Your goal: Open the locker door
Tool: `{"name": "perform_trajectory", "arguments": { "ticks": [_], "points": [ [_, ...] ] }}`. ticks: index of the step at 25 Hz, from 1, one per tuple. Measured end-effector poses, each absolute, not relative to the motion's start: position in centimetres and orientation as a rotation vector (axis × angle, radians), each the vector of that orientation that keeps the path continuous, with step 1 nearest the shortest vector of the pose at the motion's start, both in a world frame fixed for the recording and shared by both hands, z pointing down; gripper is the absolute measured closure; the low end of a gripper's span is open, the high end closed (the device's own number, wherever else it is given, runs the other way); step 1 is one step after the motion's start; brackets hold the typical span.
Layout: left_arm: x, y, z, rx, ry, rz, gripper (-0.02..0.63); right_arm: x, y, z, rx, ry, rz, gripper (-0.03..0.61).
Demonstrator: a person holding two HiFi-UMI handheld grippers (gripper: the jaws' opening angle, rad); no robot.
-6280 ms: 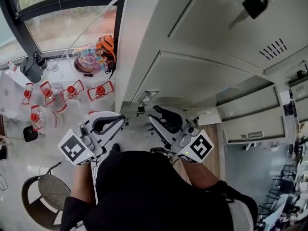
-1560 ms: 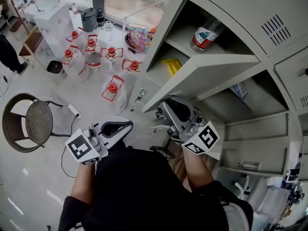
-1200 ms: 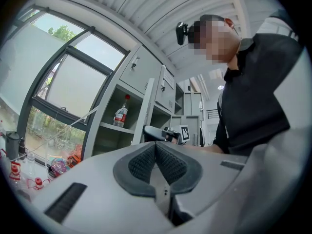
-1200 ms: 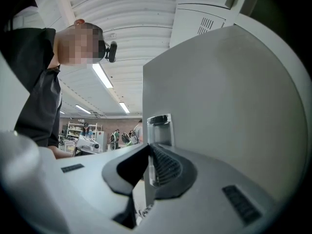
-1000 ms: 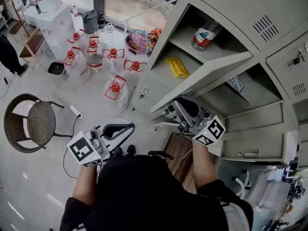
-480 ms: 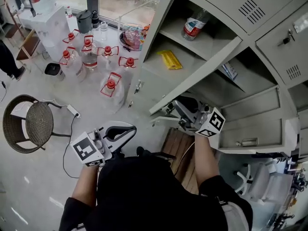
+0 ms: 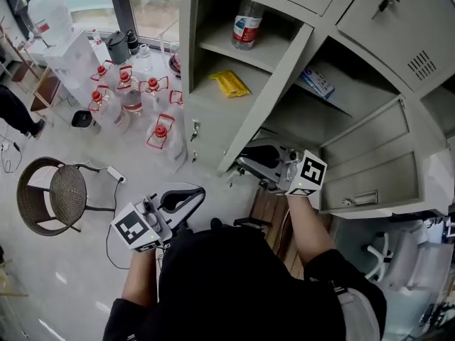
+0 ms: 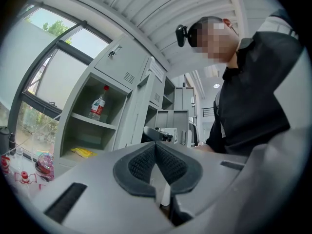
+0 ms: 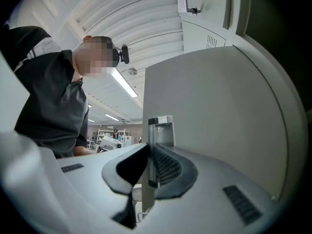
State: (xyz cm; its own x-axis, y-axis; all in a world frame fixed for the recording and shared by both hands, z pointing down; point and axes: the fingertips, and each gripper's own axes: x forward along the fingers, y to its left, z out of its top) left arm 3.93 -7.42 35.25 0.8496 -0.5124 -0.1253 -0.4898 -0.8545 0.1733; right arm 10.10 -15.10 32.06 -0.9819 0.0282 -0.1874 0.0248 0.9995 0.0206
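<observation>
The grey locker door [image 7: 270, 91] stands swung wide open, hinged at its right. My right gripper [image 7: 245, 165] is shut on the door's lower free edge. In the right gripper view the thin door edge [image 9: 148, 172] sits pinched between the pads, and the door panel [image 9: 214, 116] fills the right. Inside the opened compartment a water bottle [image 7: 245, 25] stands on the upper shelf and a yellow packet [image 7: 229, 84] lies below it. My left gripper [image 7: 195, 192] hangs low over the floor, shut [image 8: 156, 162] with nothing in it.
Several water jugs with red handles [image 7: 131, 94] stand on the floor left of the locker. A wicker chair [image 7: 60, 194] is at the far left. Another locker door [image 7: 370, 169] hangs open at the right, with a blue packet [image 7: 316, 82] in the compartment above it.
The door has gone from nearly closed to wide open, swinging out with my right gripper on its edge. The shelf contents have come into view. My left gripper stayed low.
</observation>
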Motion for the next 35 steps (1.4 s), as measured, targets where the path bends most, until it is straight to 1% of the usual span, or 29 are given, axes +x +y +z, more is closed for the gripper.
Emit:
{"name": "perform_trajectory", "arguments": {
  "ticks": [10, 35],
  "points": [
    [8.1, -7.4, 34.7, 2.917, -0.782, -0.218, 0.598, 13.7, -14.0, 32.2, 0.159, 2.942, 0.018, 0.528],
    [13.9, -8.6, 34.1, 2.936, -0.691, -0.237, 0.598, 19.9, -13.5, 32.3, 0.227, 2.936, -0.04, 0.526]
  ]
}}
